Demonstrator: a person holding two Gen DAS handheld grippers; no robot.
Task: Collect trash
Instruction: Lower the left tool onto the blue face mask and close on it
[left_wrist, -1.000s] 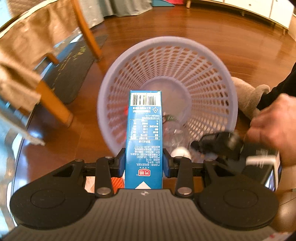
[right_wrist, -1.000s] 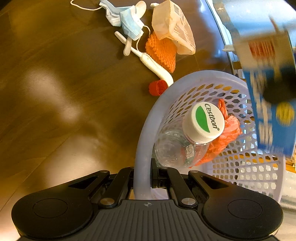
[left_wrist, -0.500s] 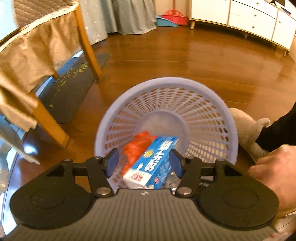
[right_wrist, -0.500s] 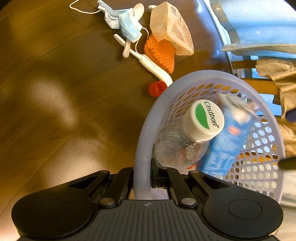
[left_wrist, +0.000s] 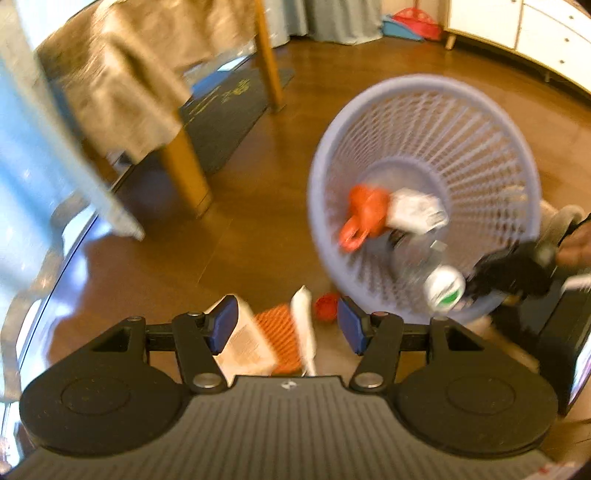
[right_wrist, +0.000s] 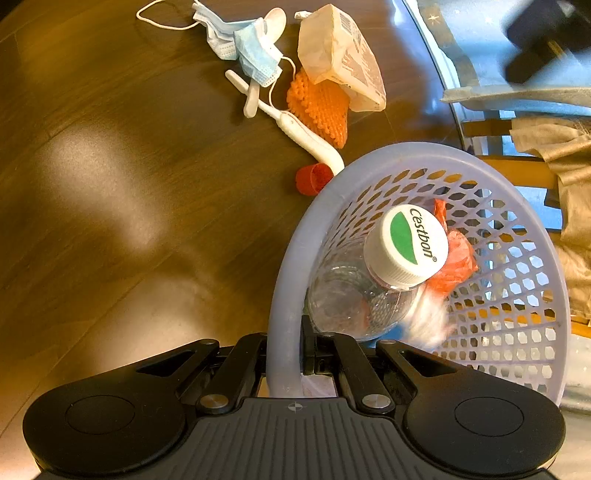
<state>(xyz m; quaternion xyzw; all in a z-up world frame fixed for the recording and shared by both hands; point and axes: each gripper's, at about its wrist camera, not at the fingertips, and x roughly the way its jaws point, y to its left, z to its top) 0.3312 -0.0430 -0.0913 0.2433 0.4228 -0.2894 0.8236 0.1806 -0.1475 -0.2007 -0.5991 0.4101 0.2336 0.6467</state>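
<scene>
Trash litters the floor beneath the spread, empty left claw (left_wrist: 282, 325); right claw (right_wrist: 283, 356) pinches the basket (right_wrist: 284, 295) rim.

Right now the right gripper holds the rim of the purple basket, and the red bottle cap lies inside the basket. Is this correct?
Not quite. The right gripper does hold the basket rim, but the red bottle cap lies on the floor just outside it, as the right wrist view shows.
</scene>
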